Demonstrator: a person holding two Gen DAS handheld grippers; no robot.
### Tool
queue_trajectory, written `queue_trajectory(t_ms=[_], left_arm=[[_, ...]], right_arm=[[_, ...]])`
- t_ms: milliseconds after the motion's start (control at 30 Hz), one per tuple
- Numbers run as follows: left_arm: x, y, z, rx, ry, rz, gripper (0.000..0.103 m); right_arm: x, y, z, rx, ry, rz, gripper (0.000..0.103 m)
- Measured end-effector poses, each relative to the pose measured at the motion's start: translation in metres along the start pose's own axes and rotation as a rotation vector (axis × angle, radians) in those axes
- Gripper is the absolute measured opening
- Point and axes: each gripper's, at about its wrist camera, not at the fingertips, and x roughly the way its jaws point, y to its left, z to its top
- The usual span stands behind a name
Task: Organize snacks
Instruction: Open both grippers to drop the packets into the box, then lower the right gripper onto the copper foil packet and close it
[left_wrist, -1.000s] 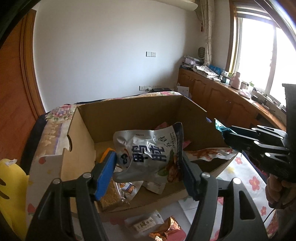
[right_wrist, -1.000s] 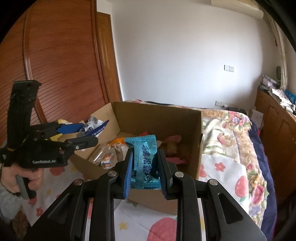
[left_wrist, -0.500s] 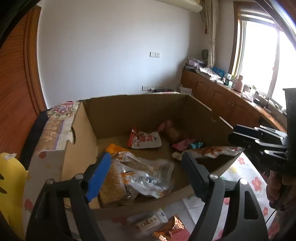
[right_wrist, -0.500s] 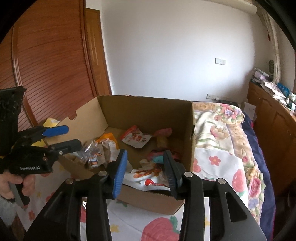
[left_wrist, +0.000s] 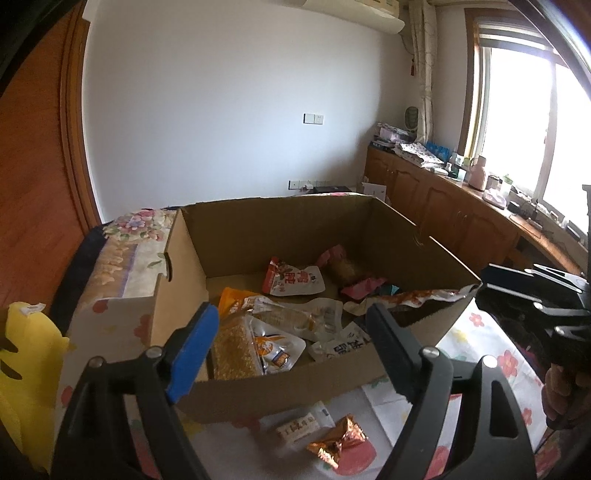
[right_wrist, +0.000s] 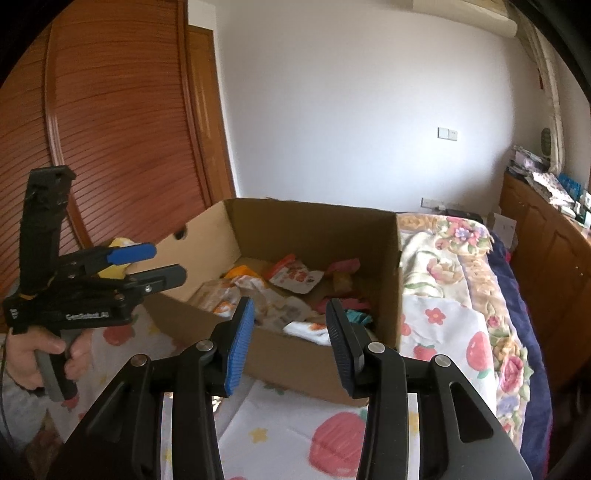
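Observation:
An open cardboard box (left_wrist: 184, 258) (right_wrist: 317, 236) stands on the flowered bedspread and holds several snack packets. The white packet with dark lettering (left_wrist: 341, 345) lies by the box's near wall, and the teal packet (right_wrist: 357, 316) lies by its right side. My left gripper (left_wrist: 290, 326) is open and empty just in front of the box's near wall. My right gripper (right_wrist: 291, 320) is open and empty at the box's near corner. A white snack bar (left_wrist: 298, 429) and a gold-wrapped candy (left_wrist: 338, 442) lie on the bed in front of the box.
A yellow plush (left_wrist: 26, 354) lies left of the box. A wooden sliding door (right_wrist: 110, 129) stands on the left. Wooden cabinets (left_wrist: 443, 206) with clutter run under the window on the right. The flowered bedspread (right_wrist: 461, 266) stretches right of the box.
Both grippers opened and let go: the white packet dropped from the left and the teal packet from the right, both into the box. Both grippers then drew back slightly.

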Motion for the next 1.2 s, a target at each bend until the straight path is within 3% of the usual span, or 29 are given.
queue_trajectory(t_ms=[400,733,1200], left_arm=[[-0.031,0.014,-0.042,0.005,-0.019,0.046,0.083],[-0.032,0.049,-0.093,-0.049,0.010,0.106,0.083],[-0.032,0.062,-0.116,-0.061,0.016,0.126,0.083]], right_arm=[[0.000,0.049,-0.038,-0.038,0.075,0.088,0.045],[0.040,0.082,-0.066,-0.076,0.182,0.139,0.045],[0.106,0.103,-0.072,-0.160,0.298,0.126,0.045]])
